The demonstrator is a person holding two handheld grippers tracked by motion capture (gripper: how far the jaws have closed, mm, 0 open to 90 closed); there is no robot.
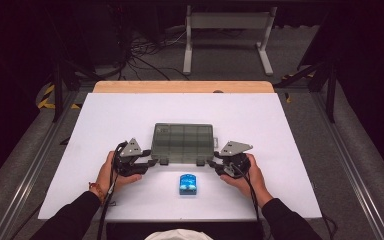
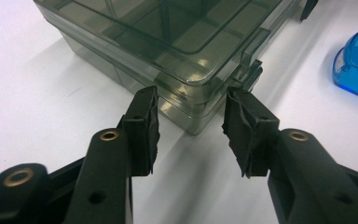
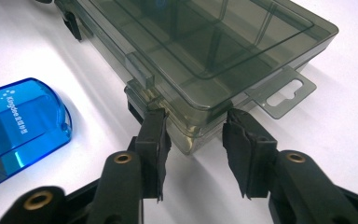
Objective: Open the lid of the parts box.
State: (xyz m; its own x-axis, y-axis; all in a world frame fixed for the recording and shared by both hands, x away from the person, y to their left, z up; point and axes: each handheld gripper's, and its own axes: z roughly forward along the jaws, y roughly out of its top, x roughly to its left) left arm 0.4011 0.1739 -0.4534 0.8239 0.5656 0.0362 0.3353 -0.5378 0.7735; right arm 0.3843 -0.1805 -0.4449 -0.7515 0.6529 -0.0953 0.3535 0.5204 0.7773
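Note:
A smoky grey clear plastic compartment box (image 1: 182, 142) lies closed in the middle of the white table, its two latches facing the person. My left gripper (image 1: 152, 162) is at its near left corner. In the left gripper view the box (image 2: 168, 46) pokes that corner between the parted jaws of the left gripper (image 2: 191, 100), and the pad tips sit right by its walls. My right gripper (image 1: 211, 162) mirrors this at the near right corner, where the box (image 3: 205, 51) has its corner between the jaws of the right gripper (image 3: 196, 121). A small blue translucent case (image 1: 187, 184) rests just in front.
The white table (image 1: 105, 115) has bare room on all sides of the box. A hang tab (image 3: 284, 91) sticks out from the box's right side. Beyond the table's far wooden edge stand a metal frame (image 1: 227, 30) and floor cables.

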